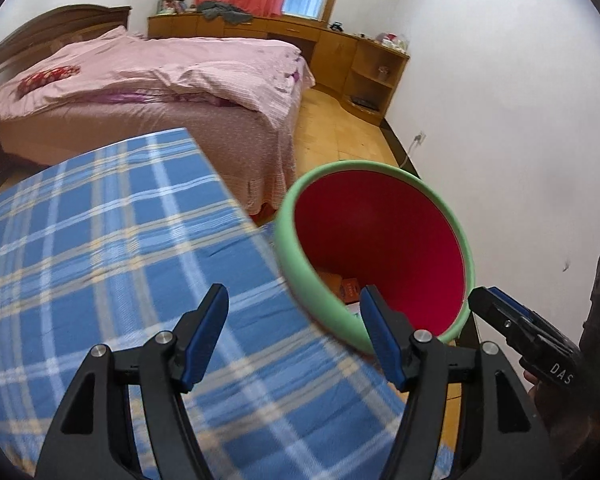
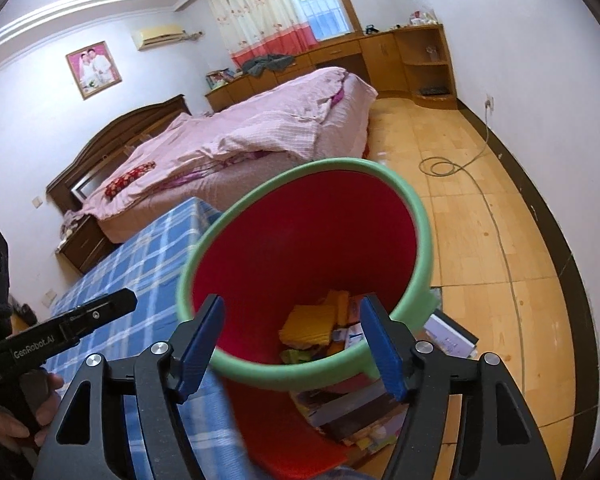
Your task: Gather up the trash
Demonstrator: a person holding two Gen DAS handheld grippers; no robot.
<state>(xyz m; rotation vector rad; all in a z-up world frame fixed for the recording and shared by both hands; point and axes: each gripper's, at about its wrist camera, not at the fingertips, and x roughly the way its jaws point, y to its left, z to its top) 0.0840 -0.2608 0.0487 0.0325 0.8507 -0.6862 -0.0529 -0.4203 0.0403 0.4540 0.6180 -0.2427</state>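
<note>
Bedroom walls in white ring a pink-covered bed (image 1: 172, 80) at the far left and wooden cabinets (image 1: 340, 48) along the far wall, with a yellow tiled floor (image 2: 480, 220) running off to the right. Nearer, a blue plaid bench (image 1: 100, 240) fills the left foreground. Just beside its right edge stands the trash bin (image 2: 416, 248), red inside with a green rim, and yellow and mixed paper trash (image 2: 312, 322) lies at its bottom. Left tongs (image 1: 294, 334) hover over the bench's near right corner, jaws apart with nothing between them; the bin's rim sits just beyond their right finger. Right tongs (image 2: 292, 336) hang above the bin's near rim, looking down into it, also spread and holding nothing. More boxes and papers (image 2: 348, 412) lie on the floor under the bin's near side.
</note>
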